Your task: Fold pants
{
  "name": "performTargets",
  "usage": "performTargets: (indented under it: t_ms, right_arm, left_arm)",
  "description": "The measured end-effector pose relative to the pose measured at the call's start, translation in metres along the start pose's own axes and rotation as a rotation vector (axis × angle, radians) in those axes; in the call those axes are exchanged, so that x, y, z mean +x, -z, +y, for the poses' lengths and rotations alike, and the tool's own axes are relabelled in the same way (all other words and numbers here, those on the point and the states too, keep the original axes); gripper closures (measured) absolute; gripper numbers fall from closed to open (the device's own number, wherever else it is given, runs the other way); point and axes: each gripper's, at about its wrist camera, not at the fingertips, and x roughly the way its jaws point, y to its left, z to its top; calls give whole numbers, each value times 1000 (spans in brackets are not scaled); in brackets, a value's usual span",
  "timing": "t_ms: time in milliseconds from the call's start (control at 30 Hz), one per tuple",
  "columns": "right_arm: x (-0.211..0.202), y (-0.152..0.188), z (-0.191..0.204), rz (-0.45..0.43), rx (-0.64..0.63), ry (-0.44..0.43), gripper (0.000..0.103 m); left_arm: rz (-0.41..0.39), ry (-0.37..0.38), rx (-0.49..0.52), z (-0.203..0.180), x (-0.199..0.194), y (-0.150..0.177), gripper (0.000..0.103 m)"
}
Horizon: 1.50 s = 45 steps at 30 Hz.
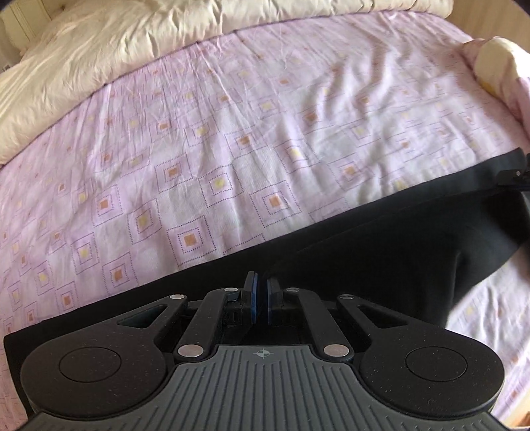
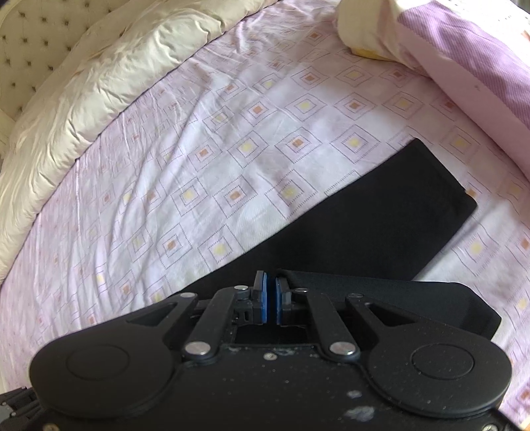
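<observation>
Left gripper [image 1: 261,287] bottom centre of the left wrist view, blue pads nearly together, clamped on a black fabric edge of the pants [image 1: 381,238]. Right gripper [image 2: 270,287] same in the right wrist view: jaws clenched on the pants [image 2: 374,218] edge, a lifted fold running from the pads to the lower right of frame. Pants are black, smooth, matte, no visible seams or pockets at this blur. Left view: they form a long dark band running diagonally from lower left to the right edge, with a soft ridge and a drooping fold at lower right; the other gripper's tip [image 1: 515,174] shows at the right edge on the cloth. Right view: one flat strip lies on the bed, long axis lower left to upper right, ending in a squared-off end mid right. Beneath is a bedsheet [image 2: 198,139], pale pink, thin, wrinkled, printed with dotted squares with yellow or orange centres. Further back, a puffy cream duvet [image 2: 99,83], crumpled. Upper right, a cream pillow [image 2: 364,26] and pink-purple folded bedding [image 2: 463,56]. Upper left corner, tufted cream headboard [image 2: 36,36].
</observation>
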Motion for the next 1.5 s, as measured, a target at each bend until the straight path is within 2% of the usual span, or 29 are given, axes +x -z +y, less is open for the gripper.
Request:
performTargets:
  t_ms: [167, 267, 333, 433, 500, 533, 633, 767, 933, 1033, 1100, 1233, 1300, 1400, 1500]
  right_arm:
    - [32, -12, 9, 43, -59, 14, 95]
    - [50, -15, 14, 83, -102, 10, 88]
    - [52, -16, 16, 81, -122, 8, 88]
    - [29, -19, 15, 18, -131, -29, 83]
    - [7, -20, 11, -34, -118, -50, 71]
    - [-6, -21, 6, -59, -108, -53, 68]
    - [-33, -16, -10, -77, -100, -66, 68]
    - [-42, 12, -29, 0, -107, -56, 67]
    - [-20, 57, -44, 143, -130, -20, 68]
    - [-9, 65, -51, 166, -153, 27, 69]
    - [-8, 54, -56, 137, -173, 77, 70]
    - [-28, 6, -73, -68, -137, 162, 69]
    - [-38, -10, -80, -130, -117, 169, 66]
    - [-45, -22, -92, -146, -98, 156, 65]
    - [-38, -28, -98, -115, -95, 160, 65]
  left_arm:
    - [78, -3, -6, 2, 33, -5, 97]
    - [84, -19, 14, 0, 39, -7, 97]
    - [94, -25, 34, -3, 40, -8, 97]
    - [102, -11, 28, -1, 39, -10, 97]
    - [107, 3, 5, 2, 40, -11, 97]
    - [110, 8, -5, 4, 40, -12, 97]
    - [116, 5, 0, 3, 41, -13, 97]
    - [115, -19, 24, -4, 41, -13, 98]
    - [116, -22, 19, -9, 39, -12, 98]
    - [119, -18, 14, -6, 40, -13, 98]
    - [121, -22, 20, -6, 41, -13, 98]
    - [114, -38, 34, -9, 41, -13, 99]
    - [109, -41, 35, -10, 41, -12, 99]
    - [106, -42, 33, -11, 41, -11, 99]
    - [107, -39, 32, -10, 41, -11, 99]
